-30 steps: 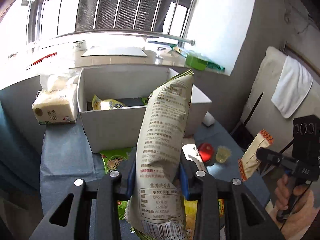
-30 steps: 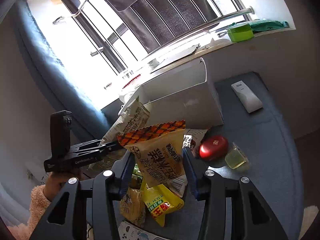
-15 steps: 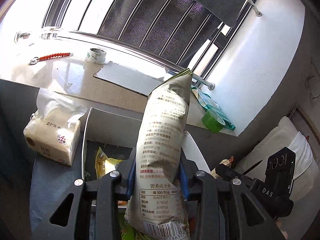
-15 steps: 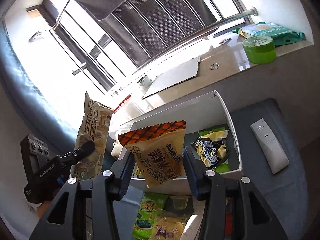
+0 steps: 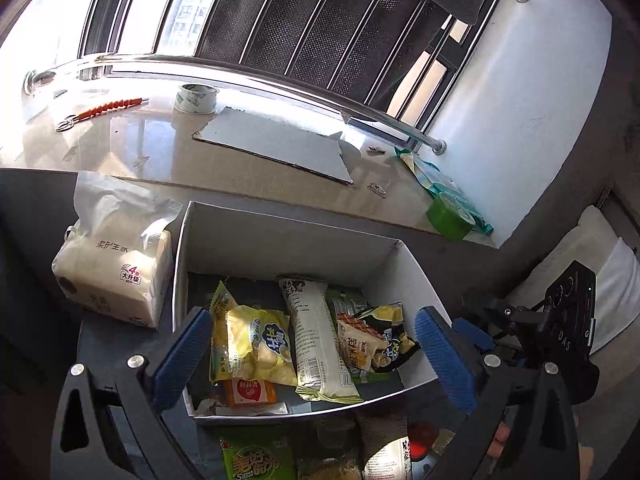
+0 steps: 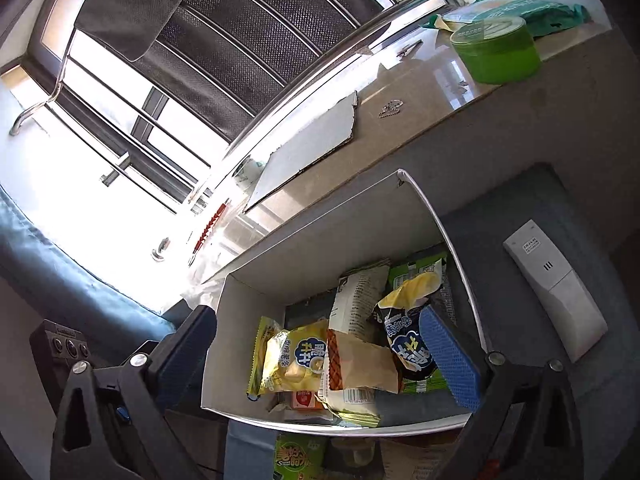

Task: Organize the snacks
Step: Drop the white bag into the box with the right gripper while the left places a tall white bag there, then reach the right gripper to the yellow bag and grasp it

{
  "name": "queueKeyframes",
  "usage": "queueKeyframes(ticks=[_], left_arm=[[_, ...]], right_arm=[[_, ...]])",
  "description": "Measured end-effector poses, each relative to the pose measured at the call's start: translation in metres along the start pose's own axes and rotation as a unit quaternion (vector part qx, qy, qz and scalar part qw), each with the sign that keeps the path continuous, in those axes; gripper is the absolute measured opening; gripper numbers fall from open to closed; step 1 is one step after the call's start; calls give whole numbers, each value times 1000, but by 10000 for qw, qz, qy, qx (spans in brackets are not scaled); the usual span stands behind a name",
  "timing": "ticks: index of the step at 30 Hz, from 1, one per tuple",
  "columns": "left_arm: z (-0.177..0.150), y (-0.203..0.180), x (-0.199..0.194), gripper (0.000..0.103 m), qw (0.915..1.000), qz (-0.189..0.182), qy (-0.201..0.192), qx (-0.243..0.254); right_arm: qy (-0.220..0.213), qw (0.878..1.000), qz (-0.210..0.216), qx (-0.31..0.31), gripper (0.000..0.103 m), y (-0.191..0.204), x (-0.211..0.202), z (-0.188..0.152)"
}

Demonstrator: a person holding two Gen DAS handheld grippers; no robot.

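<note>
A white open box [image 5: 280, 240] [image 6: 320, 240] holds several snack packets. My left gripper [image 5: 314, 360] hovers over its near edge, jaws opening wide with nothing pressed between the blue pads [image 5: 184, 356]. Below it in the box lies the long beige packet [image 5: 316, 344], beside a yellow chip bag [image 5: 252, 348]. My right gripper [image 6: 320, 360] also hangs over the box, jaws opening and holding nothing. The small orange-edged packet [image 6: 356, 364] lies under it on the pile, next to a dark blue and yellow bag [image 6: 408, 344].
A tissue pack [image 5: 116, 276] stands left of the box. More packets, one green [image 5: 256, 460], lie on the table in front of it. A white remote [image 6: 556, 292] lies to its right. On the windowsill behind are a cardboard sheet [image 5: 272, 148] and a green tape roll [image 6: 496, 52].
Both grippers have opened and let go of their packets. The long beige packet and the orange-edged packet, held up before, now lie inside the box.
</note>
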State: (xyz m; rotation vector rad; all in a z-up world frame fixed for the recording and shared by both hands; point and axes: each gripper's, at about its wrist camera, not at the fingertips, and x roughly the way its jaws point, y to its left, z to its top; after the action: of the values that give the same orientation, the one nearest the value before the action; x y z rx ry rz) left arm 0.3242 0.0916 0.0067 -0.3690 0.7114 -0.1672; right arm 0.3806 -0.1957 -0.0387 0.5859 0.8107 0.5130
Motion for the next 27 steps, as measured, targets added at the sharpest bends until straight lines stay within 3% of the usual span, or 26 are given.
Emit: queueKeyframes(ticks=[8,10,17,23,27], left_arm=[[-42,-24,-67,103,9978,46,-298,583],[-62,-27,-85,103,9974,155,-376,593],[-150,-39,-130,103,9961,2,-502,722],[-215,-43,-127,103,9966,315,-208,726],[-239,-42,-119,103,9980,224,16,583]], right_arm=[[-184,9987,334,-337,103,4,-61,-28],[-295,9973,378,-561,103,7,-85,-44],[-482,9911,217,-1220,103,-4,-146,-120],[44,9939,-130,-1096,103,-39,-151,-180],[381,9872,-255,-1531,103,-37,-143,-205]])
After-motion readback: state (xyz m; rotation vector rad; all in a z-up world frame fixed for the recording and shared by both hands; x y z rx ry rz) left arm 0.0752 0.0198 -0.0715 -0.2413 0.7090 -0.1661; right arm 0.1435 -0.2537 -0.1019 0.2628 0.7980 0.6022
